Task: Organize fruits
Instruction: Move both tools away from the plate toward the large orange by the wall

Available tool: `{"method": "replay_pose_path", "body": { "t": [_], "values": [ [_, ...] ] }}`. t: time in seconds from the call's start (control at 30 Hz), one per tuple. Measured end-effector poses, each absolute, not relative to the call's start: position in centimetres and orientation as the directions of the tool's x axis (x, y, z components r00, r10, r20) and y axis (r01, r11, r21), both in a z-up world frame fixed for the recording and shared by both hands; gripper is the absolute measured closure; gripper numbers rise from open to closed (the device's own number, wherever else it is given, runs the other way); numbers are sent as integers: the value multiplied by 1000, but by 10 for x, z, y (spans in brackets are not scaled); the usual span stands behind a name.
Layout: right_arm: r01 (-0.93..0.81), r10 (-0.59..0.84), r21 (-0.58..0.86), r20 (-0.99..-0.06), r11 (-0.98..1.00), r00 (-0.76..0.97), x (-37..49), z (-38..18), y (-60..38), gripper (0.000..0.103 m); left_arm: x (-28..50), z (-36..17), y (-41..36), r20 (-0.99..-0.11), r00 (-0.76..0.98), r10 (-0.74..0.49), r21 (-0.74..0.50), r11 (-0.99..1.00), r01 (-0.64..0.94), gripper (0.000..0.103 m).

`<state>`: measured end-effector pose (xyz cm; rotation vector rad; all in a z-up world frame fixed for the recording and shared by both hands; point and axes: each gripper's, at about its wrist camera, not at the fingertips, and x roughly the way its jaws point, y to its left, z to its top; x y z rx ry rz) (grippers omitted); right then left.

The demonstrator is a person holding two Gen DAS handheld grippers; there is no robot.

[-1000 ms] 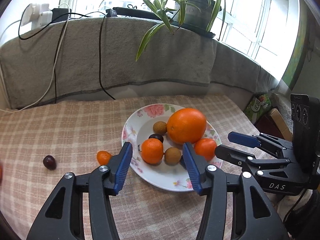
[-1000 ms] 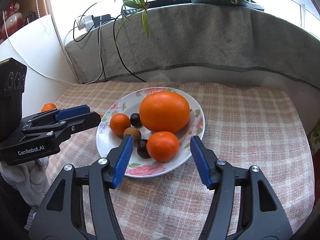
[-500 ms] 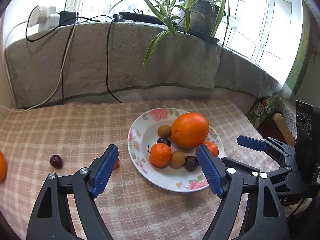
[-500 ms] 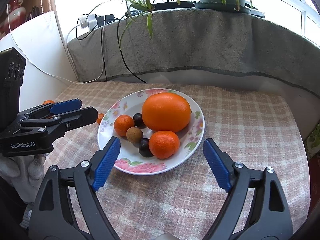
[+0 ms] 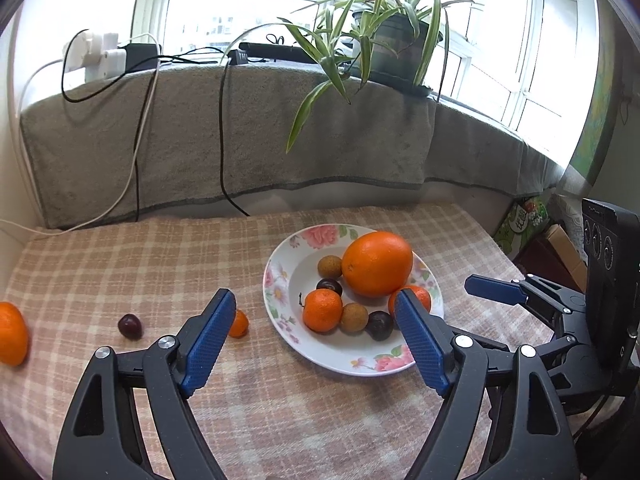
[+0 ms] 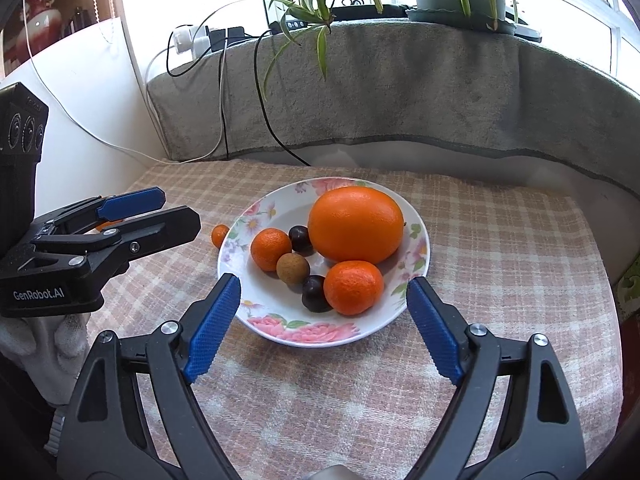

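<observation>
Both the left tongs [image 5: 316, 338] and the right tongs [image 6: 322, 324] have just been spread and hold nothing, the plate [image 5: 340, 364] of fruits lying ahead of them. A stray is judged next (the kumquat [image 5: 239, 323] beside the left tongs' left pad, the cherry [image 5: 130, 326] further left), to be pinched gently.

My right gripper [image 6: 322, 322] hangs wide open, empty, near the floral plate [image 6: 420, 240] holding a large orange [image 6: 355, 224]; the left gripper [image 6: 176, 210] sits left, a small kumquat [image 6: 219, 235] beside the plate.
</observation>
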<state>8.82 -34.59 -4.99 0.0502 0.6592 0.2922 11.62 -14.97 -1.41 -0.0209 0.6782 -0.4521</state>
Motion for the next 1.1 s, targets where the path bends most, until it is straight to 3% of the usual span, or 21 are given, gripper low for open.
{"method": "replay_pose_path", "body": {
  "t": [0.53,1.1],
  "values": [
    [-286,310,136,-588,948,747,89,-38,-321,16,106,-5,-116,-571,717,-400,-183,914,364,21],
    [-376,350,84,-590,923,728,96,-32,-272,16,90,-20,-32,-589,753,-293,-179,956,233,21]
  ]
}}
